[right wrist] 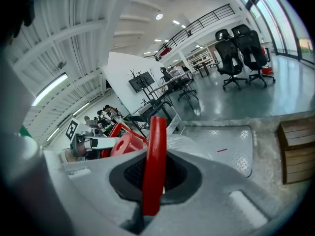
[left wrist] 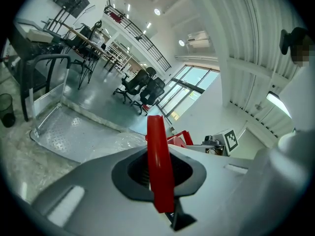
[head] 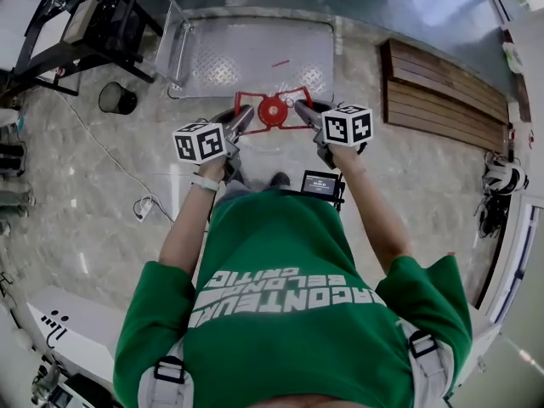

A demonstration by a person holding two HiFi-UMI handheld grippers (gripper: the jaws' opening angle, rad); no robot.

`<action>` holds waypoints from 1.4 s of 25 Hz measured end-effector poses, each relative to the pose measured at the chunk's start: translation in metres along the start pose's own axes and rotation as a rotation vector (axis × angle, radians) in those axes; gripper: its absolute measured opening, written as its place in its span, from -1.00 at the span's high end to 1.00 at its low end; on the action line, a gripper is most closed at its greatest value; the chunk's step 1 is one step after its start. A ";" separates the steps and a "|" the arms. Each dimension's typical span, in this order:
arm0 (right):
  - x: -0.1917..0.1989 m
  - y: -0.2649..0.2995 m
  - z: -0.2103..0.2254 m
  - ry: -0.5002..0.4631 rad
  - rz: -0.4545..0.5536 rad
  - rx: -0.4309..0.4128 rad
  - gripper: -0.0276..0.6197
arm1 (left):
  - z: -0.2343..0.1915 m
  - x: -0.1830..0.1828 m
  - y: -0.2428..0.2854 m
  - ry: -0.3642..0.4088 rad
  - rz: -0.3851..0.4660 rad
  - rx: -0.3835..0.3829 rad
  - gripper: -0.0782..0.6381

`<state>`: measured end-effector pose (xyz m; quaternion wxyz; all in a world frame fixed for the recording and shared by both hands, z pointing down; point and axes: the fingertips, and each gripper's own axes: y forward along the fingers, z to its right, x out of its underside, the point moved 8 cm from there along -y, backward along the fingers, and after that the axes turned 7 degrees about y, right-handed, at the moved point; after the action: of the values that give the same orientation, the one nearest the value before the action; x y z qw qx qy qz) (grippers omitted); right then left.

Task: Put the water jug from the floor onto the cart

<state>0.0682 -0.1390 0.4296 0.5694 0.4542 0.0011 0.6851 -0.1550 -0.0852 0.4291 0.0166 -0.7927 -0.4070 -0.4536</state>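
Jug (head: 274, 111): seen from above, with a red cap and a thin red frame (head: 293, 93) round the neck. I can't tell what is in it. It sits between the two claws, straight ahead of the person, at the near edge of the cart (head: 255, 53). I can't tell whether it is clear of the floor.

Left claw (head: 241, 119): clamped tight on a red bar of the frame. Right claw (head: 299, 109): clamped the same way on the bar at its own side.

Cart: flat tread-plate deck, bare apart from a small red mark (head: 280, 62). The push handle (head: 166, 24) is at its left end.

Black bin (head: 116, 98): left of the cart, inside too dark to read.

Room: open stone floor (head: 93, 228) on the left, crossed by a white cable (head: 110, 155). A wooden slat platform (head: 442, 87) lies right of the cart, apart from it.

Writing: white lettering on the green shirt (head: 280, 253), upside down from here and not surely legible.
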 end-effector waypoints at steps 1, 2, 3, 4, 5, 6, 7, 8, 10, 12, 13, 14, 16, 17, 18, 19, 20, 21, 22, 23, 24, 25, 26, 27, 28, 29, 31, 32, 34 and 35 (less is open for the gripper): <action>-0.003 0.000 0.002 -0.004 -0.001 -0.005 0.90 | 0.000 -0.001 0.002 -0.001 0.005 -0.005 0.65; -0.006 0.001 0.004 -0.007 0.000 -0.010 0.90 | 0.000 -0.003 0.005 -0.002 0.009 -0.008 0.65; -0.010 0.001 0.006 -0.010 0.000 -0.014 0.90 | 0.000 -0.006 0.007 -0.003 0.013 -0.011 0.65; -0.013 0.002 0.009 -0.011 0.000 -0.016 0.90 | 0.000 -0.008 0.010 -0.004 0.017 -0.012 0.65; -0.017 0.003 0.011 -0.011 0.002 -0.019 0.90 | -0.001 -0.011 0.014 -0.005 0.020 -0.011 0.65; -0.021 0.004 0.013 -0.010 0.005 -0.022 0.90 | -0.001 -0.014 0.017 -0.005 0.023 -0.009 0.65; -0.025 0.005 0.014 -0.009 0.008 -0.025 0.90 | -0.003 -0.018 0.021 -0.005 0.025 -0.007 0.65; -0.029 0.007 0.016 -0.010 0.012 -0.027 0.90 | -0.004 -0.021 0.024 -0.005 0.026 -0.003 0.65; -0.038 0.012 0.019 -0.010 0.016 -0.028 0.89 | -0.011 -0.030 0.030 -0.011 0.029 0.009 0.65; -0.049 0.022 0.026 -0.010 0.014 -0.017 0.89 | -0.022 -0.040 0.039 -0.023 0.031 0.026 0.65; -0.055 0.028 0.030 -0.009 0.015 -0.012 0.89 | -0.029 -0.047 0.044 -0.027 0.030 0.035 0.64; -0.063 0.035 0.033 -0.007 0.017 -0.009 0.89 | -0.037 -0.053 0.049 -0.029 0.027 0.044 0.65; -0.077 0.050 0.038 0.000 0.021 0.000 0.89 | -0.054 -0.066 0.060 -0.034 0.023 0.066 0.65; -0.083 0.056 0.042 0.005 0.021 0.006 0.89 | -0.062 -0.072 0.066 -0.039 0.021 0.081 0.64; -0.091 0.062 0.045 0.009 0.024 0.010 0.89 | -0.070 -0.079 0.072 -0.049 0.014 0.100 0.64; -0.100 0.067 0.050 0.013 0.028 0.013 0.89 | -0.078 -0.086 0.079 -0.060 0.004 0.120 0.64; -0.109 0.073 0.054 0.018 0.033 0.017 0.89 | -0.087 -0.094 0.086 -0.067 -0.005 0.137 0.65; -0.118 0.079 0.058 0.027 0.038 0.022 0.89 | -0.095 -0.103 0.093 -0.070 -0.014 0.149 0.65; -0.126 0.086 0.061 0.040 0.043 0.025 0.89 | -0.104 -0.112 0.099 -0.071 -0.024 0.156 0.65; -0.134 0.094 0.062 0.053 0.048 0.025 0.89 | -0.113 -0.122 0.104 -0.071 -0.033 0.163 0.65; -0.143 0.101 0.063 0.063 0.052 0.027 0.89 | -0.121 -0.131 0.108 -0.072 -0.040 0.169 0.65; -0.152 0.109 0.064 0.069 0.053 0.032 0.89 | -0.129 -0.140 0.112 -0.075 -0.043 0.175 0.65; -0.160 0.116 0.066 0.072 0.051 0.040 0.89 | -0.138 -0.149 0.116 -0.077 -0.042 0.181 0.65; -0.169 0.123 0.068 0.073 0.048 0.049 0.89 | -0.146 -0.157 0.119 -0.081 -0.040 0.186 0.65; -0.176 0.130 0.069 0.072 0.044 0.057 0.89 | -0.154 -0.164 0.122 -0.087 -0.042 0.192 0.65; -0.184 0.137 0.071 0.072 0.042 0.063 0.89 | -0.161 -0.171 0.125 -0.093 -0.046 0.197 0.65; -0.199 0.150 0.073 0.075 0.043 0.070 0.89 | -0.173 -0.187 0.131 -0.096 -0.050 0.210 0.65; -0.206 0.156 0.074 0.076 0.044 0.074 0.89 | -0.179 -0.194 0.133 -0.095 -0.051 0.215 0.65; -0.218 0.169 0.074 0.083 0.044 0.076 0.89 | -0.192 -0.209 0.136 -0.092 -0.050 0.222 0.65; -0.224 0.175 0.074 0.085 0.043 0.075 0.89 | -0.198 -0.216 0.138 -0.090 -0.046 0.222 0.65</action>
<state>-0.0358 -0.4140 0.4249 0.5366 0.4455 0.0411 0.7155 -0.2593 -0.3914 0.4347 0.0756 -0.7959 -0.4731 -0.3700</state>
